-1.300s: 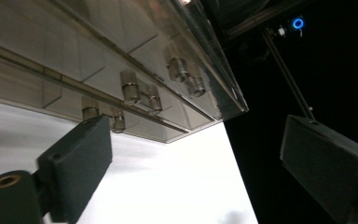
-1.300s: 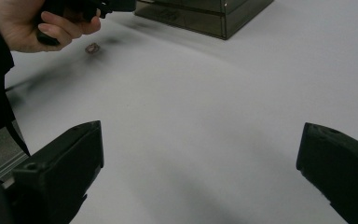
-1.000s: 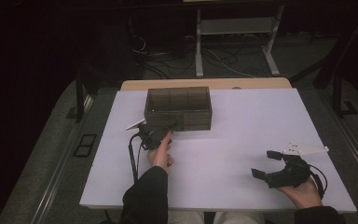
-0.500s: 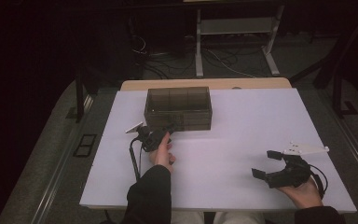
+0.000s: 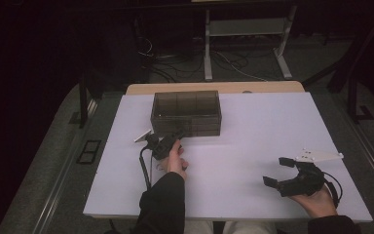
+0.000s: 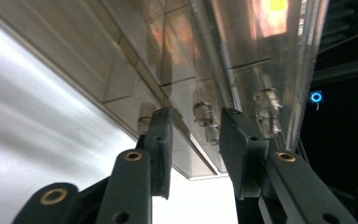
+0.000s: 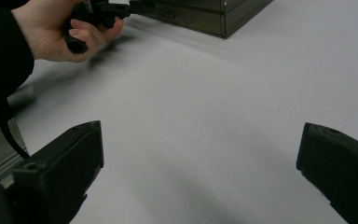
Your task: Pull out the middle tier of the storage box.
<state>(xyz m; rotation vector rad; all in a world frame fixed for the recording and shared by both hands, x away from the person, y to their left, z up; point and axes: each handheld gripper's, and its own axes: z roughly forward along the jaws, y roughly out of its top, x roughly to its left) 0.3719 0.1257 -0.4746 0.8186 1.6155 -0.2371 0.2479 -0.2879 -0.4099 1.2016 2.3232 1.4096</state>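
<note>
As left tongs [image 6: 193, 144] have been closing, at smoky box [image 5: 186, 113] front, nothing gripped

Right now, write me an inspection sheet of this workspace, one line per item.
Surface: white table, flat and bare across the middle.
Job's things: smoky clear compartment box at the far centre, lid down; whether anything is inside cannot be told.
Clutter: nothing seen.
Grippers: left gripper at the box's near front edge, its jaws have just been closing with that edge between them, pads not visibly pressing on it; right gripper held low over the near right of the table, jaws wide, nothing between them.
Cables: black cable trails from the left gripper toward the person; loose wires on the floor beyond.
Surroundings: dark room, white metal stand behind the table.
</note>
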